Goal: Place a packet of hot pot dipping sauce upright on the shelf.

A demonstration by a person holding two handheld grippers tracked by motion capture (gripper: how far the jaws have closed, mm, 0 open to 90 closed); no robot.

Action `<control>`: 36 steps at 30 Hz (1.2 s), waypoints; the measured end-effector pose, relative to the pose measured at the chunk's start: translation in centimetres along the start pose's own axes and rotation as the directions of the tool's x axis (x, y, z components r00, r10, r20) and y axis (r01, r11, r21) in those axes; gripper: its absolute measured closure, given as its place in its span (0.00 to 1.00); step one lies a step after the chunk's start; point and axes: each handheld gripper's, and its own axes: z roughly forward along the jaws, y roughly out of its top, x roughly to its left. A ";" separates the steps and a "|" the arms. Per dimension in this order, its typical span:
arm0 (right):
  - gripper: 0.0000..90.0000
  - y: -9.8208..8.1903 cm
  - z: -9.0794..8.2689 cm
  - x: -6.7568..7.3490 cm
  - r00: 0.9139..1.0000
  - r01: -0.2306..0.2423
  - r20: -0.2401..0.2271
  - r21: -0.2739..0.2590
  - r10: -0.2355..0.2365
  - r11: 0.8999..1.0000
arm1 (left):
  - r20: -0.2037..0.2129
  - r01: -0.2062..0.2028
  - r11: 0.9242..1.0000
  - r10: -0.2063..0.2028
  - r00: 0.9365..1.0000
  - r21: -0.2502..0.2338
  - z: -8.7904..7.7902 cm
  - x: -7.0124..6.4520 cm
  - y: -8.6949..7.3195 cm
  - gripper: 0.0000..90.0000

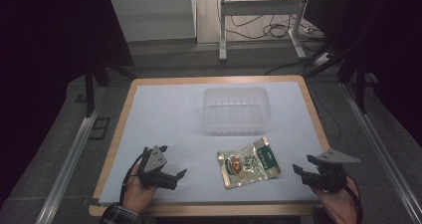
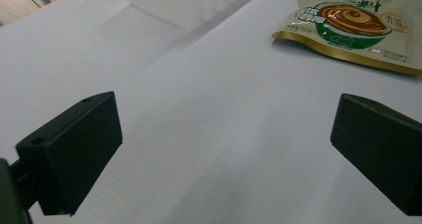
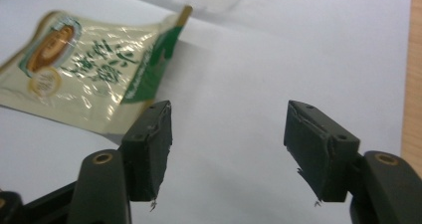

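Here the pouch lies flat on the bench between both grippers — its long axis slanting; right gripper and left gripper both gape empty, roughly equally near.

A white sheet is seen spread over the wooden table. Toward the far side, a clear plastic tub is stood upright. Just in front of it, a sealed food pouch with green and gold print is laid flat, slightly askew. At the near left, the left gripper is held low over the sheet, jaws parted and pointed toward the pouch. At the near right edge, the right gripper is held with jaws apart, nothing between them, well clear of the pouch.
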 end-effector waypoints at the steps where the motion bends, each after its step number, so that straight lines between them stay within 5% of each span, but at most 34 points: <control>1: 0.38 0.1 0.0 0.0 1.000 0.003 -0.003 -0.002 -0.003 1.000 | -0.002 0.001 1.000 -0.001 1.000 0.006 0.0 0.0 0.0 0.00; 7: 0.30 -0.2 0.3 -0.2 0.999 -0.003 -0.036 0.039 0.004 0.999 | 0.000 -0.008 1.000 0.008 1.000 0.009 0.0 -0.2 0.1 0.00; 13: 0.25 -0.3 0.5 -0.7 0.993 -0.101 -0.054 0.031 0.103 0.994 | 0.007 -0.008 1.000 0.008 1.000 0.009 0.1 -0.2 0.1 0.00; 36: 0.45 0.6 1.3 0.9 0.993 -0.095 -0.071 0.046 0.098 0.994 | 0.013 -0.025 1.000 0.025 1.000 0.005 0.1 -0.4 0.1 0.00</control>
